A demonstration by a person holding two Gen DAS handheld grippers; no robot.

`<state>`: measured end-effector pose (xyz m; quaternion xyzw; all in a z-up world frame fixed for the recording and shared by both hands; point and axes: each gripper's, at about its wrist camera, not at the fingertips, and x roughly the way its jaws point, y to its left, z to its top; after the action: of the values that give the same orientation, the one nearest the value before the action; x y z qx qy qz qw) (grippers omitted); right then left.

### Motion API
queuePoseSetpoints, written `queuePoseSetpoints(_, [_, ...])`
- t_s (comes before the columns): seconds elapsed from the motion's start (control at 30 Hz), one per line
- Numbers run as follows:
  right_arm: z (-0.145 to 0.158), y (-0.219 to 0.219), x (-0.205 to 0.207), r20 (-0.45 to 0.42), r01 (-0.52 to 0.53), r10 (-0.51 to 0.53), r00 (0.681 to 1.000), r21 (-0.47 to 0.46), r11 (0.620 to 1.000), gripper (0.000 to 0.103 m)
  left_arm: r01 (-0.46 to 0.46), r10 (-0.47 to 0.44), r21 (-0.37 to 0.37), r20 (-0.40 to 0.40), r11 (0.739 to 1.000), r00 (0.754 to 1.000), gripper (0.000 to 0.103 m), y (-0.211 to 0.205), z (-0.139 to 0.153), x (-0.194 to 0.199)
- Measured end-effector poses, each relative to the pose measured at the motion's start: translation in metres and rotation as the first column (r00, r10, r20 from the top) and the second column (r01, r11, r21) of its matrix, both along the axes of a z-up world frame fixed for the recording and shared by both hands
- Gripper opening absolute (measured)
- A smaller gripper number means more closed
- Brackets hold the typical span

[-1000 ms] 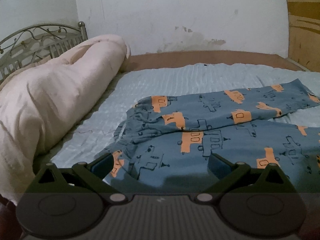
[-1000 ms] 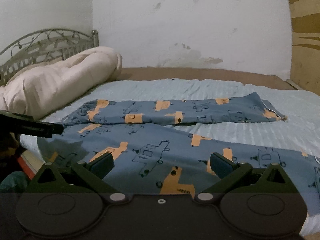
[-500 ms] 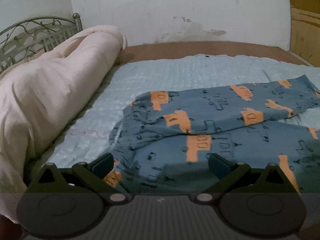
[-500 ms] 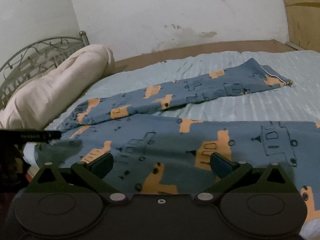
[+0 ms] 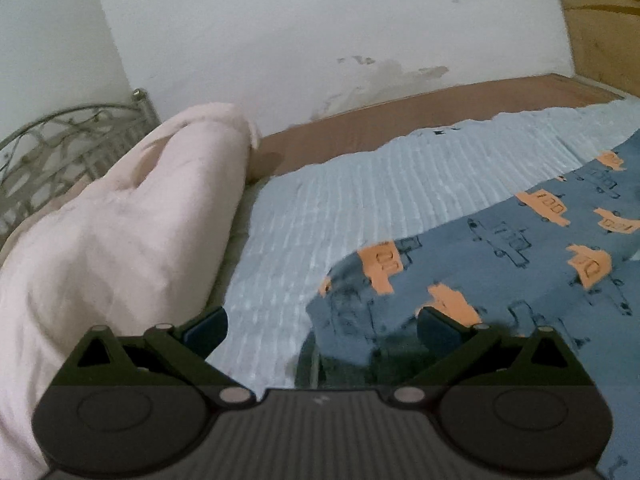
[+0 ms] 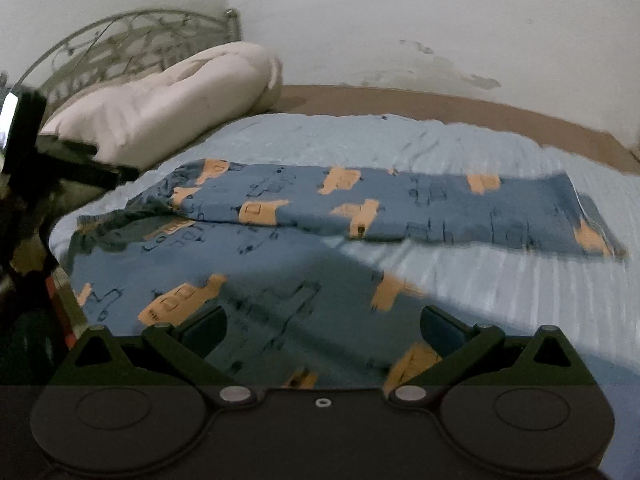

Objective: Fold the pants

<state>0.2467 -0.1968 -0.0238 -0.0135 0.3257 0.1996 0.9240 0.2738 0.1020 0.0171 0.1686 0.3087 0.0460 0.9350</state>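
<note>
The bed [image 6: 460,280], under a pale blue ribbed cover, is carrying a rolled pink quilt [image 5: 120,240] by the metal headboard [image 6: 132,36]. The pants [image 6: 280,240], blue with orange vehicle prints, are lying flat on the cover, waist bunched toward the quilt, one leg stretching across the bed, the other running toward the right camera. The left gripper [image 5: 322,330] is hovering at the waist edge, fingers wide, gripping nothing. The right gripper [image 6: 322,326] is hanging over the near leg, fingers wide too.

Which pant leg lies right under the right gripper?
The near leg, beneath the open right gripper; the far leg lies flat toward the wall.
</note>
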Motion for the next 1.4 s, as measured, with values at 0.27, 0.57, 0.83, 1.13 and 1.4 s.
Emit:
queuePoseSetpoints(0.27, [0.012,0.001,0.120,0.022,-0.128,0.131,0.991,-0.077,0.989,0.102,0.133,-0.134,-0.047,-0.034,0.990,0.990,0.103,0.005,-0.001,0.073])
queuePoseSetpoints(0.57, [-0.008,0.039,0.241,-0.093,-0.381,0.370,0.924,-0.167,0.909,0.102,0.282,-0.301,-0.154,-0.114,0.947,0.947,0.102,0.037,-0.029,0.150])
queuePoseSetpoints(0.83, [-0.019,0.070,0.287,-0.086,-0.496,0.497,0.864,-0.318,0.808,0.098,0.312,-0.369,-0.279,-0.181,0.908,0.912,0.102,0.064,-0.036,0.169])
queuePoseSetpoints(1.13, [-0.036,0.066,0.314,-0.273,-0.535,0.474,0.837,-0.230,0.813,0.090,0.345,-0.442,-0.351,-0.249,0.870,0.862,0.080,0.068,-0.040,0.169])
queuePoseSetpoints(1.4, [-0.033,0.064,0.310,-0.297,-0.522,0.454,0.840,-0.214,0.826,0.059,0.300,-0.399,-0.301,-0.358,0.905,0.844,0.014,0.045,-0.049,0.164])
